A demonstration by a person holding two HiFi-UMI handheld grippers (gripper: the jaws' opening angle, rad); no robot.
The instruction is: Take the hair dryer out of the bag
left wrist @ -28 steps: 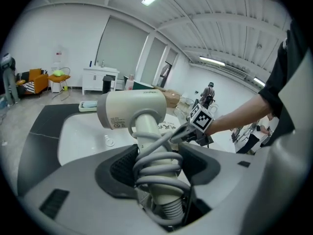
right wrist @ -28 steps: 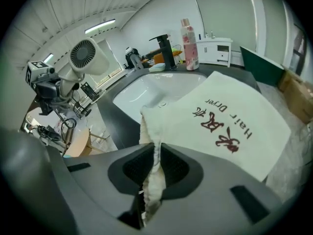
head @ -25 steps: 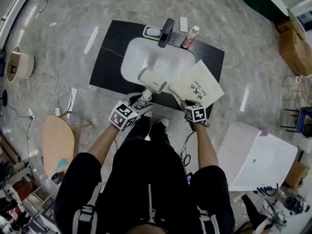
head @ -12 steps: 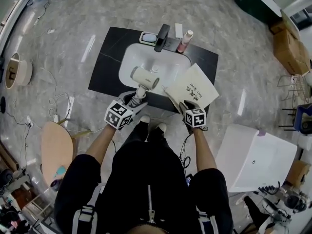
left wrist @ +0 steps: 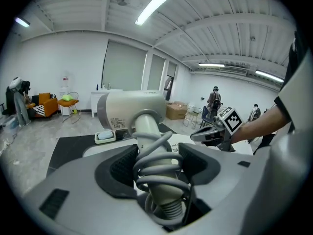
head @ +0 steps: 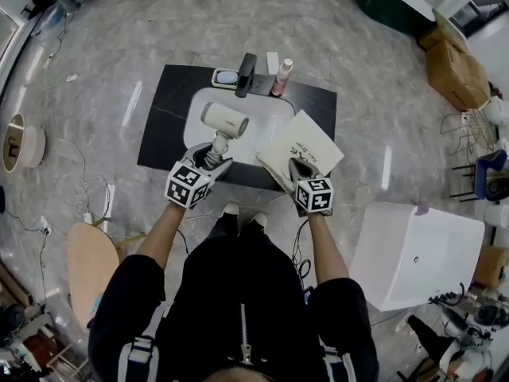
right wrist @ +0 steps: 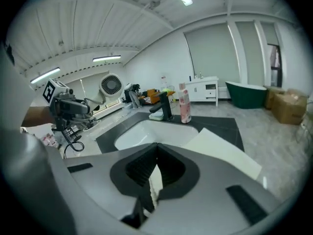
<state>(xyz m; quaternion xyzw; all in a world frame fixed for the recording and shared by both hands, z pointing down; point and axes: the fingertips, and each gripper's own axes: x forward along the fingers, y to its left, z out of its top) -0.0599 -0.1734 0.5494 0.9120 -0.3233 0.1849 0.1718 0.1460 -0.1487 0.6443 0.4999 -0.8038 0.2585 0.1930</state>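
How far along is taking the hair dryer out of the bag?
Done: the hair dryer is fully out, apart from the bag, over the sink.
In hand: the left gripper clamps its cord-wrapped handle; the right gripper pinches the bag's edge.
Left: probably only setting both down.

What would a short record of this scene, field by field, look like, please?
Left tongs: closed on the hair dryer, round its cord-wrapped handle
Right tongs: shut on an edge of the white bag
Hair dryer position: clear of the white bag, held above the sink
Bag position: to the right of the sink in the head view, over the black counter
Behind the sink: faucet, pink bottle, soap dish
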